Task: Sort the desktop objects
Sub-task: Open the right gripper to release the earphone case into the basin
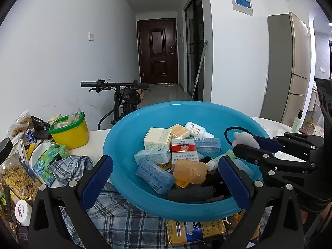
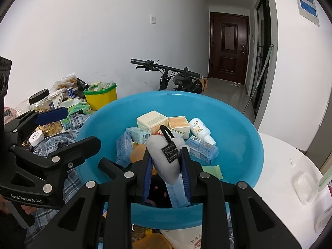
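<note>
A blue plastic basin (image 1: pixel 124 145) (image 2: pixel 238 128) holds several small boxes, tissue packs, a white bottle (image 2: pixel 200 131) and an orange soap case (image 1: pixel 189 172). My right gripper (image 2: pixel 167 161) is shut on a grey plush charm (image 2: pixel 164 161) with a black loop and tag, held over the basin's near side. It also shows in the left wrist view (image 1: pixel 245 140) at the basin's right rim. My left gripper (image 1: pixel 164 178) is open and empty at the basin's near rim, its fingers (image 1: pixel 97 178) spread wide.
A yellow tub with a green rim (image 1: pixel 69 132) (image 2: pixel 101 97), snack bags, a jar (image 2: pixel 42 103) and a plaid cloth (image 1: pixel 70 166) crowd the left. A white round table (image 2: pixel 290 166) carries a clear case (image 2: pixel 305 186) at right. A scooter stands behind.
</note>
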The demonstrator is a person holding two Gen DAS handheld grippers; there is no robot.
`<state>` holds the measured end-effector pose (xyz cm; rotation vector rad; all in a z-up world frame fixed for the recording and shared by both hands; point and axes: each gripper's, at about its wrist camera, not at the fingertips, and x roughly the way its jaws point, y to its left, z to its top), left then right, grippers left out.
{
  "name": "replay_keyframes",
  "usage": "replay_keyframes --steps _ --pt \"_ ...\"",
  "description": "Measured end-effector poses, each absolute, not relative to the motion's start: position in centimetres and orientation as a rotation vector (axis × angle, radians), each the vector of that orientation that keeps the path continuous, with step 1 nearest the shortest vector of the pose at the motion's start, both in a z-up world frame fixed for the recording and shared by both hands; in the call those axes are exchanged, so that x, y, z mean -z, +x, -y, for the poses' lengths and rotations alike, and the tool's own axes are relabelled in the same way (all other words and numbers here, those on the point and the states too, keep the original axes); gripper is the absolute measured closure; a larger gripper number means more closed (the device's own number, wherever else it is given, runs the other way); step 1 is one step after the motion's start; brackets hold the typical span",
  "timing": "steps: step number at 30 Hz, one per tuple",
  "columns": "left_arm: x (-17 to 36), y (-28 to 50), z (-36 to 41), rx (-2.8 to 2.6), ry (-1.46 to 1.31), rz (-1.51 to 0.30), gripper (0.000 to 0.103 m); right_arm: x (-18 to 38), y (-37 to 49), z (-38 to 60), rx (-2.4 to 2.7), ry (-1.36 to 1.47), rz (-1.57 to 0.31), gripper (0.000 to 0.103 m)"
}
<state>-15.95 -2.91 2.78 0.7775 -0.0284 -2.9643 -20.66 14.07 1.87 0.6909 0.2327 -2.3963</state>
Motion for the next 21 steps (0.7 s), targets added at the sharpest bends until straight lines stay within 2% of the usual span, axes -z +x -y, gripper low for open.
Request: replay_keyframes --steps 21 --pt "-2.91 -15.93 2.91 2.968 0.782 0.015 0.000 -1.92 -20.67 -14.27 2.398 0.695 -0.229 0.080"
